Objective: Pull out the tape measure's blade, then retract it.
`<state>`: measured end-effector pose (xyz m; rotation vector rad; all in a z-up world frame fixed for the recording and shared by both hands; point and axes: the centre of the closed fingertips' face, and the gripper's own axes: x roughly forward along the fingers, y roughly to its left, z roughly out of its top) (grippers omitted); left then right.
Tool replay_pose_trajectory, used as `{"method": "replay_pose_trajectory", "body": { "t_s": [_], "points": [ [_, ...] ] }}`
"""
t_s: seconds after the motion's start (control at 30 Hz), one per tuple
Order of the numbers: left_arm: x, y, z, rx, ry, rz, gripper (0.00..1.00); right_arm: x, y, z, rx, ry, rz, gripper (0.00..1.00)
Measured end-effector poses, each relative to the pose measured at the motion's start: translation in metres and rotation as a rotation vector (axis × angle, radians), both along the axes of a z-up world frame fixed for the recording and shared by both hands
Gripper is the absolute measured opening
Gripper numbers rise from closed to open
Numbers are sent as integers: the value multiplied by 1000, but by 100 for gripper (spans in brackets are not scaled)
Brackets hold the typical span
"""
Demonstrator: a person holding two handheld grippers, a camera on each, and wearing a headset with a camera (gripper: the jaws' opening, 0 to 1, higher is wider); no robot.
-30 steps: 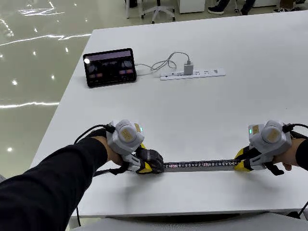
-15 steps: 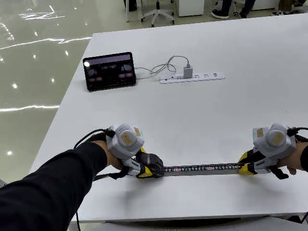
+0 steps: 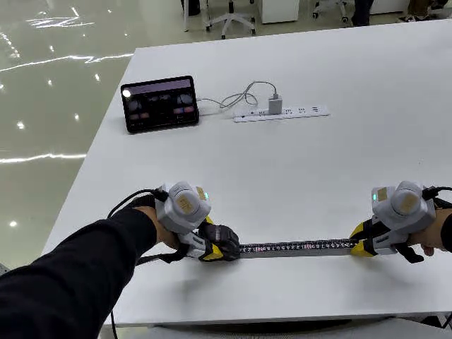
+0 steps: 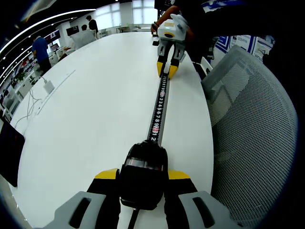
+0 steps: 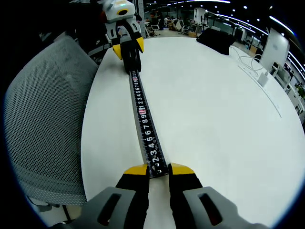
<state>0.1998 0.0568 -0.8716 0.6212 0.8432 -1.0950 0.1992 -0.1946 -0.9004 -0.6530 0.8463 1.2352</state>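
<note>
Tape blade (image 3: 296, 246) lies drawn out flat along the near edge of our white desk (image 3: 304, 176), stretched between the two tools. Our left tool (image 4: 143, 174) has its jaws closed against the sides of the black tape measure case (image 4: 143, 160), which sits at the left end of the line. The blade leaves the front of the case and runs straight toward the other tool. Our right tool (image 5: 158, 169) is nearly closed, its yellow-tipped jaws pinching the blade's free end, where the printed numbers begin. Farther back on the desk we see a dark tablet (image 3: 160, 103) propped up and a white power strip (image 3: 282, 111) with a charger (image 3: 275, 105) plugged in, both well apart from the tape. A grey mesh chair (image 4: 252, 124) sits just beside the desk's near edge.
</note>
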Motion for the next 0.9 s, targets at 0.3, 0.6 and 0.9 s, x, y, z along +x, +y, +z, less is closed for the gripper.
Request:
{"method": "replay_pose_trajectory", "body": {
  "t_s": [0.3,0.6,0.9],
  "points": [
    [-1,0,0,0,-2,1,31,0,1,0,-30,11,18,11],
    [0,-1,0,-2,1,0,31,-2,3,0,-65,-14,64,12],
    [0,-1,0,-3,0,1,31,0,4,2,-121,-35,102,16]
  ]
}}
